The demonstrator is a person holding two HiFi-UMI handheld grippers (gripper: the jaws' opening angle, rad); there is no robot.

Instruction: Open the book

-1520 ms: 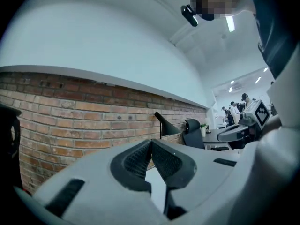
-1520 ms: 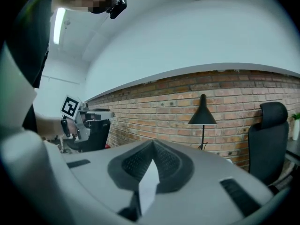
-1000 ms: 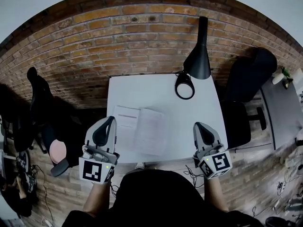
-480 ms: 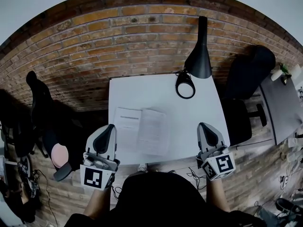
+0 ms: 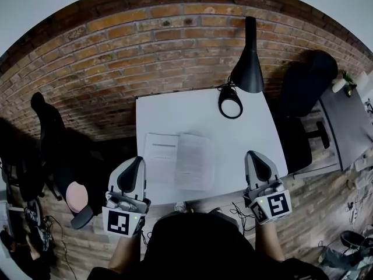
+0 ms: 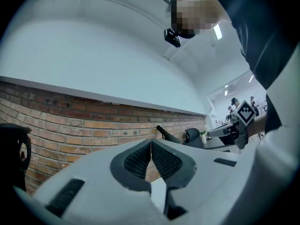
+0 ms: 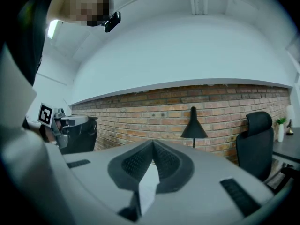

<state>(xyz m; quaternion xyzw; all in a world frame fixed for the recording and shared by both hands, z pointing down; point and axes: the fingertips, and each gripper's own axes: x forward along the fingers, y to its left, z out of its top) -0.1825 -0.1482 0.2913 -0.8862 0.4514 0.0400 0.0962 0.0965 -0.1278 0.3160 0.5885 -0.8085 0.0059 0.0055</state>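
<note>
Book [image 5: 178,161] is seen lying flat on the white table [image 5: 198,112], toward the near edge and left of centre, with the lamp [image 5: 247,63] well apart at the far right corner. Two pale pages are shown side by side with a fold line between them, so it is judged to be open already; print is too small to be read. Left gripper [image 5: 135,163] is held off the near left corner of the table and right gripper [image 5: 254,156] at the near right edge, with the book between them and touched by neither. In the left gripper view the ribbed pads [image 6: 136,161] are pressed together at the tip with nothing between them, only brick wall beyond. In the right gripper view the same is seen: jaws closed on themselves and empty. The book is judged thin and light, more a booklet than a hardback, so little force should be needed. Pages are expected to be floppy and easily creased or torn if pinched hard. Sliding on the smooth tabletop is likely, so one half should be pinned down by one gripper while the other half is worked. If a page is to be turned, hold is best taken at a free outer edge, near a corner, away from the fold. A single sheet would be hard to separate with closed jaws, so they would need to be opened first.
</note>
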